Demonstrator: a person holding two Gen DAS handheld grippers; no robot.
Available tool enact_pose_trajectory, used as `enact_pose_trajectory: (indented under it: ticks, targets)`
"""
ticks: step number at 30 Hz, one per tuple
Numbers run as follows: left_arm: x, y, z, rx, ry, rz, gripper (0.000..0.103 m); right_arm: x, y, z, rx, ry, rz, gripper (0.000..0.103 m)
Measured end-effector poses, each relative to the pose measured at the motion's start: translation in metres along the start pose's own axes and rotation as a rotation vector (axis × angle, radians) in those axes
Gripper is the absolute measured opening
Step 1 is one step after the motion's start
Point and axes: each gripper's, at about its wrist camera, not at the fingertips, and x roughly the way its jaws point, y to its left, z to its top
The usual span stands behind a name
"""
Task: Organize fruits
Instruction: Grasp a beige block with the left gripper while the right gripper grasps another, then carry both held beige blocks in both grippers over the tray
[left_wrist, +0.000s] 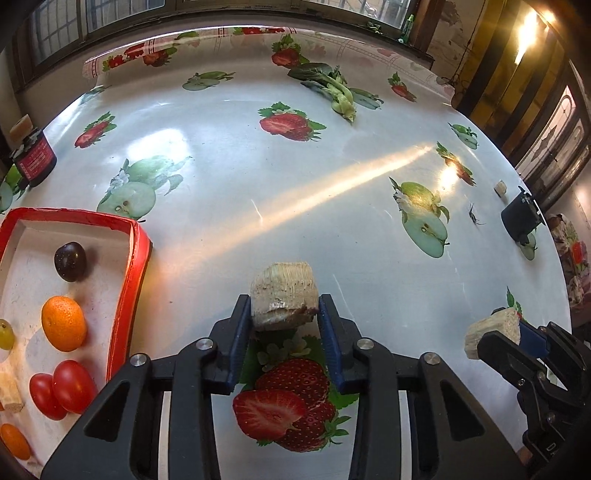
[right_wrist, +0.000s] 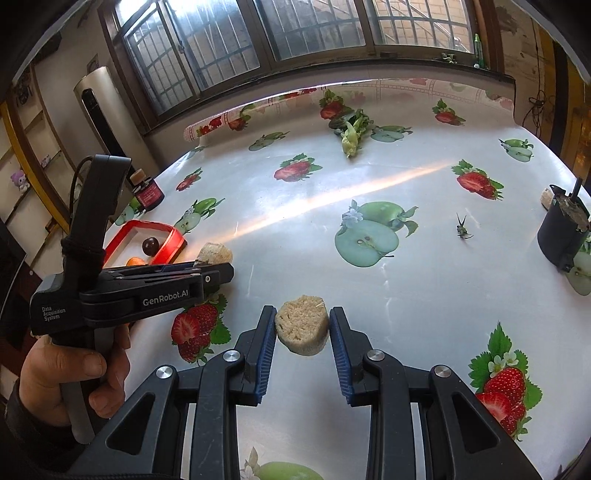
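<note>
My left gripper (left_wrist: 284, 306) is shut on a pale sugarcane chunk (left_wrist: 283, 300) and holds it above the table, right of the red-rimmed tray (left_wrist: 125, 280). The tray holds a dark plum (left_wrist: 70, 261), an orange kumquat (left_wrist: 63, 323), two cherry tomatoes (left_wrist: 61, 387), a green grape (left_wrist: 5, 334) and another cane piece (left_wrist: 9, 391). My right gripper (right_wrist: 302, 326) is shut on a second sugarcane chunk (right_wrist: 302, 328); it also shows in the left wrist view (left_wrist: 493, 332). The left gripper (right_wrist: 218, 264) shows in the right wrist view beside the tray (right_wrist: 173, 242).
A bok choy (left_wrist: 332, 88) lies at the far side of the fruit-print tablecloth. A red-labelled jar (left_wrist: 35, 162) stands at far left. A black pot (right_wrist: 563, 232) stands at the right edge, with a small cane piece (left_wrist: 499, 188) and a green stem scrap (right_wrist: 461, 229) near it.
</note>
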Motion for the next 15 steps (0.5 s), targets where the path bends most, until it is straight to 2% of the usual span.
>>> enact_pose_trajectory:
  ticks: [15]
  targets:
    - [-0.063,0.014,-0.034,-0.026,-0.096,-0.002,0.033,-0.011,0.029,-0.007,-0.043,-0.006,0.022,0.03]
